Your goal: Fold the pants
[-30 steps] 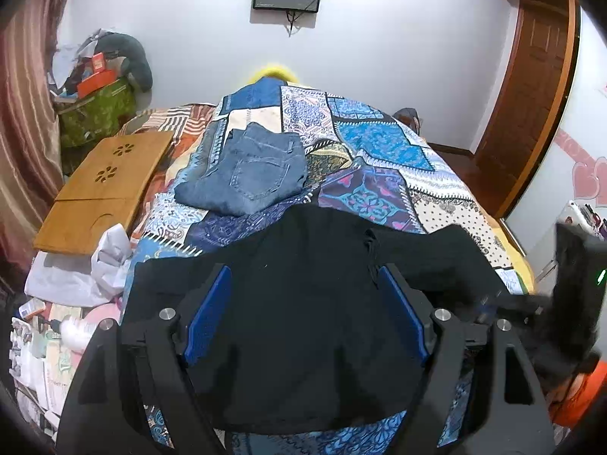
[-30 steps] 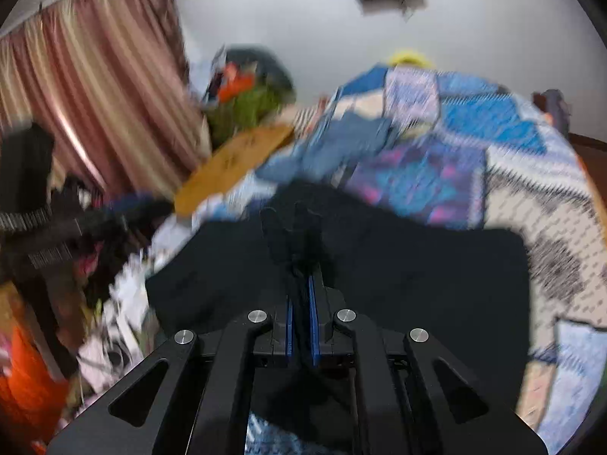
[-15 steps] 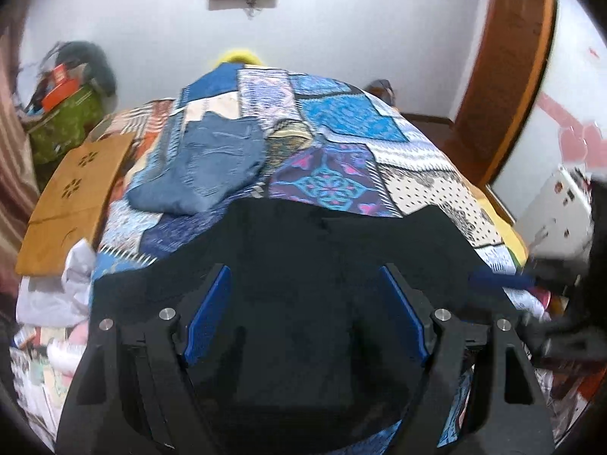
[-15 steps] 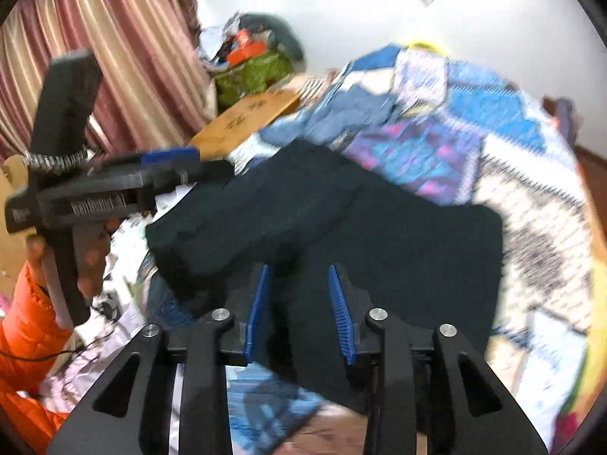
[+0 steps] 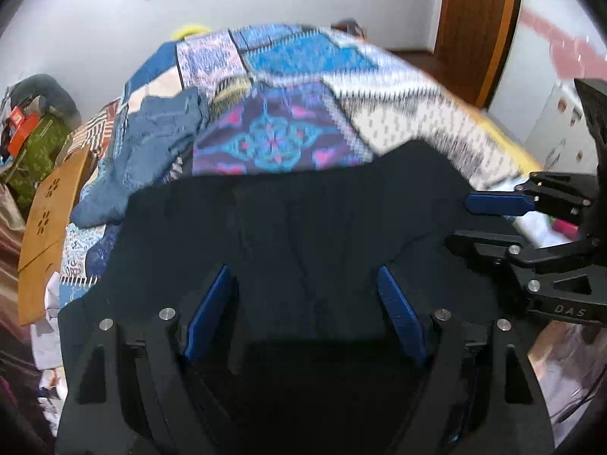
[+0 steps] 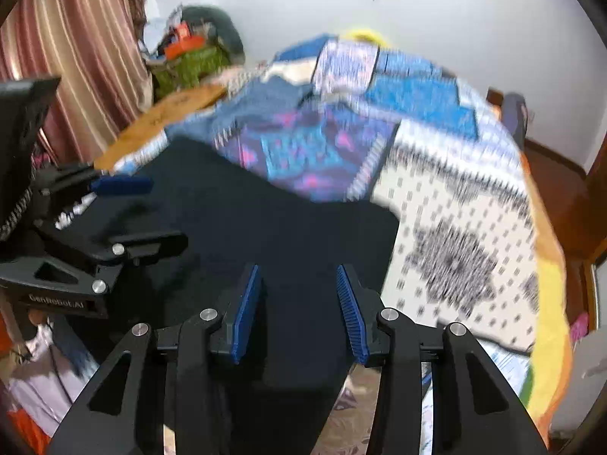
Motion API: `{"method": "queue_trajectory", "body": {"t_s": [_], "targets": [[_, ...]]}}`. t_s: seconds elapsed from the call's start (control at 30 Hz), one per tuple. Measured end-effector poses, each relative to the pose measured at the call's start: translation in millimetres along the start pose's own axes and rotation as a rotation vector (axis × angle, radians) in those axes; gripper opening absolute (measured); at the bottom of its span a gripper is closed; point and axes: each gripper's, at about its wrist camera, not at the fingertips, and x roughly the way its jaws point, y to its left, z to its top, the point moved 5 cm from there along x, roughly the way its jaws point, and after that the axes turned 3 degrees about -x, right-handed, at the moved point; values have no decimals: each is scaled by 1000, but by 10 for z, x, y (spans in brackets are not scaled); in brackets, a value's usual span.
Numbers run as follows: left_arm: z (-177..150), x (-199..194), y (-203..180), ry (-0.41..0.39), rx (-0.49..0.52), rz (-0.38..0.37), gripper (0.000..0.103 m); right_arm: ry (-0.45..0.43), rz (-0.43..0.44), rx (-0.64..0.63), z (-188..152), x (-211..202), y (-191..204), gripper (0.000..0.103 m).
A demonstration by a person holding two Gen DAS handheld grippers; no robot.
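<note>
Black pants (image 5: pixel 303 220) lie flat across the near end of the bed, also in the right wrist view (image 6: pixel 265 227). My left gripper (image 5: pixel 303 271) hovers open over their near middle, with nothing pinched between its blue pads. My right gripper (image 6: pixel 296 269) is over the pants' near right part. Its jaws are opening, and the cloth lies under them without being pressed. Each gripper shows in the other's view: the right gripper (image 5: pixel 466 223) by the pants' right edge, the left gripper (image 6: pixel 167 212) over their left part.
Folded blue jeans (image 5: pixel 151 144) rest farther up the patchwork bedspread (image 5: pixel 303 57). A wooden lap tray (image 5: pixel 49 204) and cluttered bags lie left of the bed, near a striped curtain (image 6: pixel 76 38). A brown door (image 5: pixel 478 19) stands at the right.
The right gripper, shut on a fold of black cloth a second ago, has let it go and opened. The left gripper has swung right and sunk closer to the pants.
</note>
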Motion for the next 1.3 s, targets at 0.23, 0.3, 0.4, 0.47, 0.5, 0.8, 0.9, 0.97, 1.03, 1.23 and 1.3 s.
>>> {"method": "queue_trajectory", "body": {"t_s": [0.23, 0.3, 0.4, 0.47, 0.5, 0.8, 0.9, 0.97, 1.03, 1.23, 1.3], "targets": [[-204, -111, 52, -23, 19, -3, 80, 13, 21, 10, -257, -43, -22, 38], [-269, -179, 62, -33, 30, 3, 80, 21, 16, 11, -300, -107, -25, 38], [-351, -293, 93, -50, 39, 25, 80, 32, 1, 2, -381, -191, -10, 38], [-402, -374, 157, -54, 18, 26, 80, 36, -13, 4, -429, -252, -19, 38], [-415, -401, 181, -54, 9, 25, 80, 40, -21, 9, -441, -272, -32, 38], [-538, -1024, 771, -156, -138, 121, 80, -34, -48, 21, -222, -569, 64, 40], [-597, -1240, 1006, -194, -190, 149, 80, -89, -28, 0, -35, -661, 232, 42], [-667, -1392, 1178, -217, -224, 168, 80, -121, -11, -15, 83, -684, 351, 42], [-736, -1485, 1310, -228, -253, 173, 80, -145, 11, -26, 175, -684, 468, 42], [-1092, -1559, 1808, -205, -391, 147, 80, -170, 64, -69, 406, -544, 874, 42], [-1243, -1479, 1943, -177, -432, 133, 80, -161, 73, -81, 445, -441, 975, 42]]}}
